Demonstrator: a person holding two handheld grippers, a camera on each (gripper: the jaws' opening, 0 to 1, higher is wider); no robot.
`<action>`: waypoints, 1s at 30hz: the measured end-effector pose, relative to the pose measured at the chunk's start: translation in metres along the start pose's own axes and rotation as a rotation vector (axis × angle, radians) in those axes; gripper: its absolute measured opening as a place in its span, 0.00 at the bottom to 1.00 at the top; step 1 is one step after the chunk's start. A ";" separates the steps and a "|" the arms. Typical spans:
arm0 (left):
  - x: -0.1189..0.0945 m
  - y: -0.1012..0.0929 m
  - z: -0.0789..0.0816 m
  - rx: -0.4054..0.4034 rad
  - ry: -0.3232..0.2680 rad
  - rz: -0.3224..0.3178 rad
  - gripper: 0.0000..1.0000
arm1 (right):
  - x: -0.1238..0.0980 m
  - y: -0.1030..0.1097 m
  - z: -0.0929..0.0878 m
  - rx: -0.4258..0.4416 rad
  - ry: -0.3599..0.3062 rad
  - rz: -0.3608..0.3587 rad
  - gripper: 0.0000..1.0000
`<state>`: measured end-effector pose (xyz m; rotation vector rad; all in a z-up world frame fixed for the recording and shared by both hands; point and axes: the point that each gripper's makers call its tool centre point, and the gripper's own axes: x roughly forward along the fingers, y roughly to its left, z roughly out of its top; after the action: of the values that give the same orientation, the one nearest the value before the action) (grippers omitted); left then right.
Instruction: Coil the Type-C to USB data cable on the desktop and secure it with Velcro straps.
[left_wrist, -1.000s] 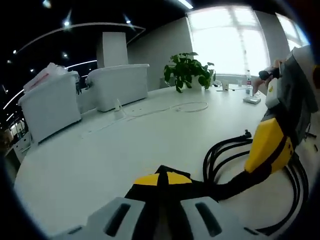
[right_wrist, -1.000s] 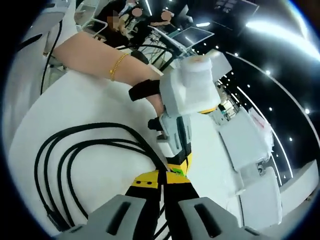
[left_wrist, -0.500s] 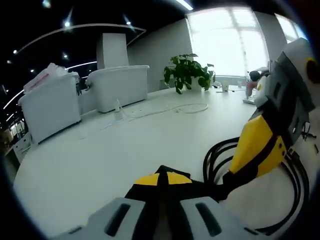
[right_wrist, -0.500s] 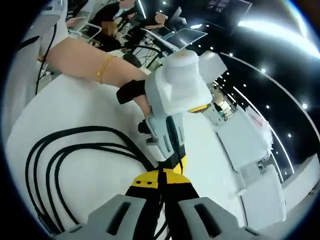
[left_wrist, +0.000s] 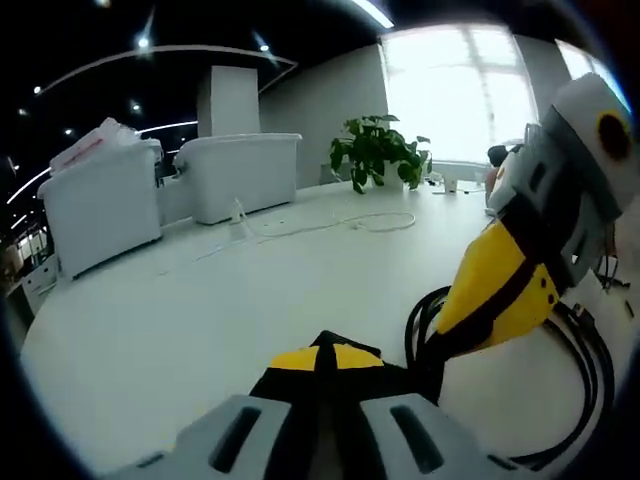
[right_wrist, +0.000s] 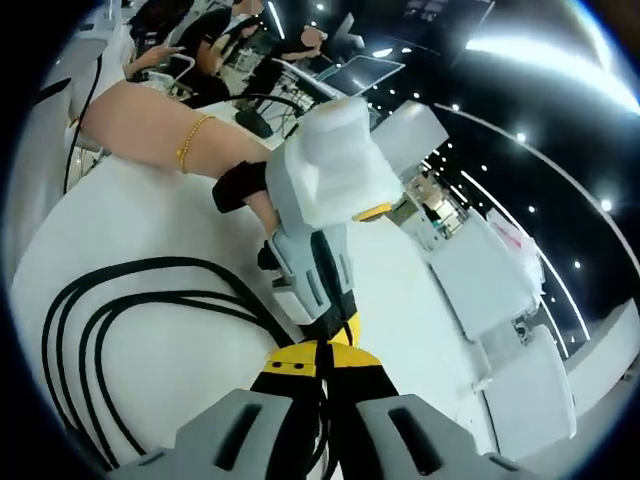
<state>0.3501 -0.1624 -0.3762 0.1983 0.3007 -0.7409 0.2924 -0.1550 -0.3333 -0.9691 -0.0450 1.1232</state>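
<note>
The black data cable lies in several loops on the white desk. My left gripper is shut at the bottom of the left gripper view, pinching the coil where the strands bunch. The right gripper's yellow jaws slant in from the right, and their tips meet the same bunch beside mine. In the right gripper view my right gripper is shut on the cable, whose loops fan out to the left. The left gripper's grey-white body stands straight ahead, held by a hand with a gold bracelet.
White partition boxes stand at the far left of the desk. A potted plant sits by the bright window. A thin white cable lies near it. People sit at desks behind the arm.
The right gripper has swung in closer to my left gripper's tips. In the right gripper view the left gripper's body has come nearer and lower. Both stay closed on the cable.
</note>
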 end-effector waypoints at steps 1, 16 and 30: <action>0.001 0.000 0.000 0.001 0.000 0.000 0.05 | 0.001 0.001 0.001 0.031 -0.020 0.012 0.02; 0.000 0.002 0.000 -0.029 -0.011 -0.004 0.04 | 0.005 -0.031 -0.013 0.372 -0.087 -0.001 0.02; 0.001 0.001 0.000 -0.049 -0.020 -0.010 0.04 | 0.003 -0.039 -0.023 0.501 -0.133 -0.025 0.02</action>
<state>0.3513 -0.1621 -0.3766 0.1433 0.3009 -0.7442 0.3331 -0.1707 -0.3221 -0.4464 0.1127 1.1031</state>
